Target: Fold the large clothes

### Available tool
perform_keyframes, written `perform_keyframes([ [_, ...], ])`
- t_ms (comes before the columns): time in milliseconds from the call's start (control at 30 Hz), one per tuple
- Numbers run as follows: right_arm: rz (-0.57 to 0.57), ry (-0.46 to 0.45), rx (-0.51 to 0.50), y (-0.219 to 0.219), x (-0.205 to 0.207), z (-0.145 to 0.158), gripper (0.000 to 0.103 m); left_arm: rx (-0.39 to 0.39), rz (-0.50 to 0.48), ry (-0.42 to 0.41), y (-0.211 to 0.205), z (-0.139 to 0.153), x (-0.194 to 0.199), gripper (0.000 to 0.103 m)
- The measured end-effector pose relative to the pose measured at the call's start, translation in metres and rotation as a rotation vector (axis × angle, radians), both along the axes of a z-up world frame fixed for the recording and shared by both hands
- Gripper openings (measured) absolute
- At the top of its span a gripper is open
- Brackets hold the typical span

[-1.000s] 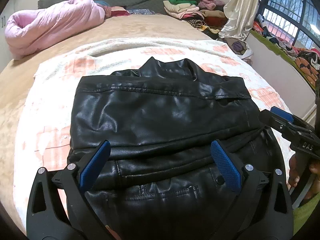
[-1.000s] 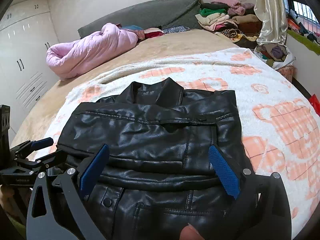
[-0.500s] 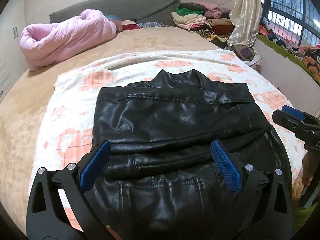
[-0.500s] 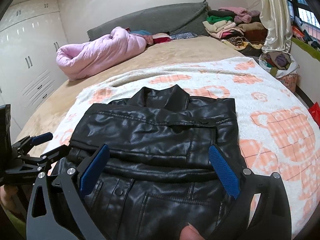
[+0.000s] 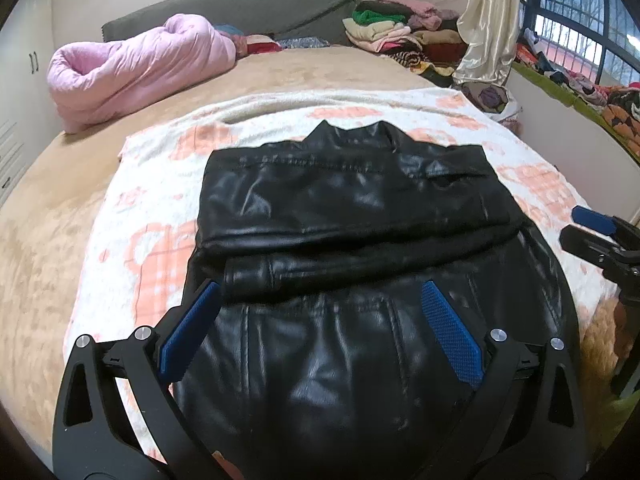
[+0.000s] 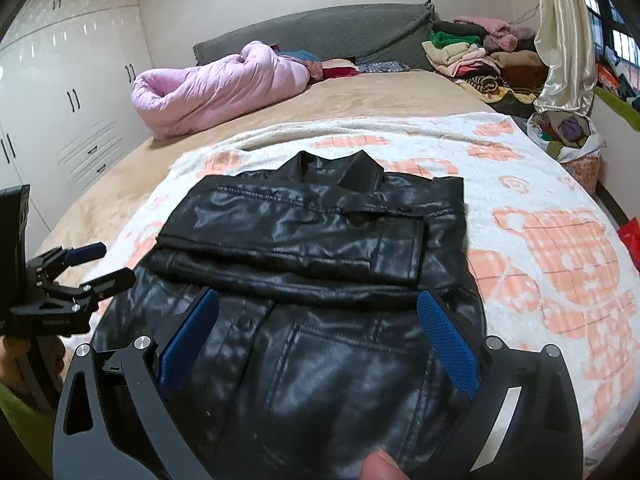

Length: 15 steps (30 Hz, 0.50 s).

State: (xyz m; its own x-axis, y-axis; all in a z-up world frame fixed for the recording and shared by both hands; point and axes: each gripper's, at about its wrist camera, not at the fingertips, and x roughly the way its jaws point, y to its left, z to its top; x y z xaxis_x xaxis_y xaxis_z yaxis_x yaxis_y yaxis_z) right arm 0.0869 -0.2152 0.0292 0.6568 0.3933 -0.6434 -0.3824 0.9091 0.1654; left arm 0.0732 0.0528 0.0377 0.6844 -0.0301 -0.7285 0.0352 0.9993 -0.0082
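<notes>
A black leather jacket (image 5: 352, 216) lies partly folded on a white and orange blanket (image 5: 140, 248), collar pointing to the far side, sleeves folded across its chest. It also shows in the right wrist view (image 6: 312, 240). My left gripper (image 5: 320, 332) is open and empty above the jacket's near hem. My right gripper (image 6: 318, 336) is open and empty above the same near part. Each gripper shows in the other's view, the right gripper at the right edge (image 5: 596, 232) and the left gripper at the left edge (image 6: 80, 268).
The blanket lies on a tan bed (image 5: 320, 72). A pink duvet (image 5: 136, 72) is bundled at the far left. Stacked clothes (image 5: 392, 32) sit at the far right by a curtain (image 5: 488, 32). White wardrobes (image 6: 60, 92) stand on the left.
Both grippers have pulled back toward me and risen, so the jacket looks smaller and farther. The jacket has not moved. Both stay open.
</notes>
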Motion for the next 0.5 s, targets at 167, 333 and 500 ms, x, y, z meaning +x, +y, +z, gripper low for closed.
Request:
perform_keyframes([
  [167, 0.009, 0.004, -0.034, -0.010, -0.017, -0.007, 0.099, 0.005, 0.020, 0.023, 0.005, -0.007, -0.012, 0.094],
  [333, 0.011, 0.035, -0.057, -0.021, -0.028, -0.018, 0.099, 0.019, 0.033, 0.048, 0.009, -0.015, -0.023, 0.094],
  [500, 0.007, 0.069, -0.062, -0.031, -0.037, -0.030, 0.099, 0.015, 0.056, 0.078, 0.019, -0.022, -0.033, 0.094],
])
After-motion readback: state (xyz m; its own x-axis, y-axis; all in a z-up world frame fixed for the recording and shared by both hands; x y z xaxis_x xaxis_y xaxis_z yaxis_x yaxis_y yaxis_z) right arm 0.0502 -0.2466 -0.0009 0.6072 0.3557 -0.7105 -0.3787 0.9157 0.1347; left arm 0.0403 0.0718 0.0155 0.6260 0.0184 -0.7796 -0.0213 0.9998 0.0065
